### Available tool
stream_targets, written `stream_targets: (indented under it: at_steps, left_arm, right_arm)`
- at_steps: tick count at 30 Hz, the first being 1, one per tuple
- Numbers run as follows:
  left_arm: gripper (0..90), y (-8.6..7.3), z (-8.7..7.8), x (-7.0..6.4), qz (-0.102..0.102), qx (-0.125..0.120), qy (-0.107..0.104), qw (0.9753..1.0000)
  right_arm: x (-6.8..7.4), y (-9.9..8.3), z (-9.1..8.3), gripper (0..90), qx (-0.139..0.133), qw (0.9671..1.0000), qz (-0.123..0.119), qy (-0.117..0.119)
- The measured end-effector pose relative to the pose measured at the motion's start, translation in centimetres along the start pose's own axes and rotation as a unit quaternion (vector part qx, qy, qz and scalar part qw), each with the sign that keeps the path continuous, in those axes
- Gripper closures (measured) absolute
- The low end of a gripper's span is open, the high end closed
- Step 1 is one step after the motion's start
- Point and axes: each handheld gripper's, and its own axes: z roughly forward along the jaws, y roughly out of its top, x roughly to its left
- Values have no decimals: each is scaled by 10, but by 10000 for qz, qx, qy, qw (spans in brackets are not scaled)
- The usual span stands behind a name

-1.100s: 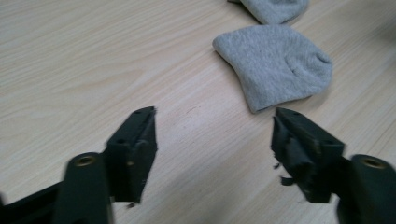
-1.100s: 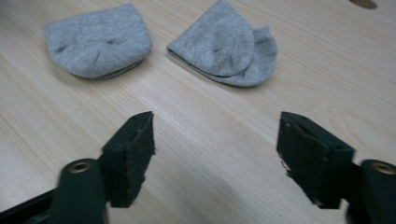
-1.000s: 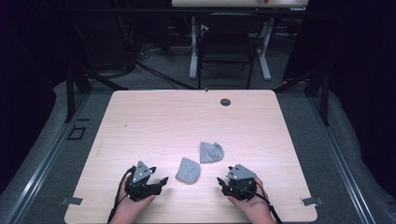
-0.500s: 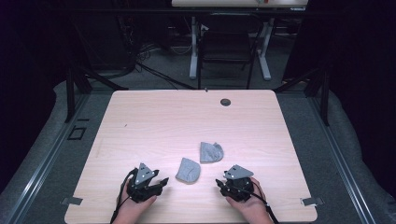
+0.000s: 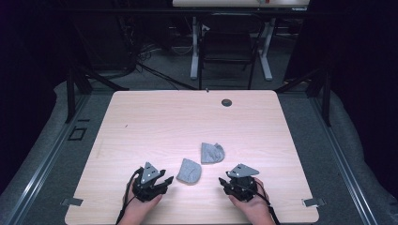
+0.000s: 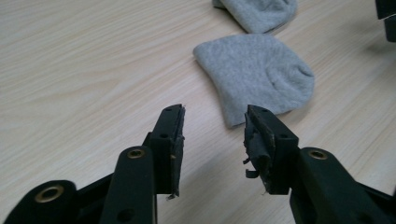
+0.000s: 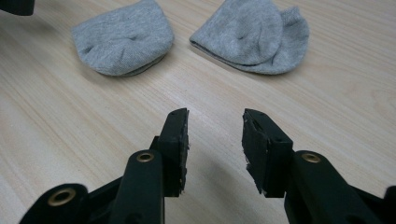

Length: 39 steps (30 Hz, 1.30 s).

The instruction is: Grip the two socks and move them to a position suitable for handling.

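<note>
Two folded grey socks lie on the wooden table (image 5: 155,126). The nearer sock (image 5: 189,171) (image 6: 257,74) (image 7: 122,38) sits between the two grippers; the farther sock (image 5: 212,152) (image 6: 261,11) (image 7: 254,35) lies just beyond it to the right. My left gripper (image 5: 168,180) (image 6: 214,128) rests low at the front left, open and empty, its jaws pointing at the nearer sock's edge. My right gripper (image 5: 221,182) (image 7: 215,133) rests at the front right, open and empty, a short way from both socks. A hand holds each gripper from the table's front edge.
A dark round hole (image 5: 226,102) sits near the table's far edge. Beyond the table stand a chair (image 5: 225,47) and white desk legs (image 5: 194,47). The jaw of the other gripper (image 6: 386,18) shows at the top right of the left gripper view.
Both grippers have edged slightly toward the front of the table. The socks have not moved.
</note>
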Motion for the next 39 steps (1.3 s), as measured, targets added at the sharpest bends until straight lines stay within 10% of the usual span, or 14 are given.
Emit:
stream_targets:
  at_steps: [16,39]
  left_arm:
    - [894,21,23,-8,156,47,-149,9998]
    - [897,17,41,-16,433,516,-259,9974]
  right_arm:
    - [-2,-1,1,611,-24,10000,5,16]
    - [-3,-2,2,613,18,10000,3,58]
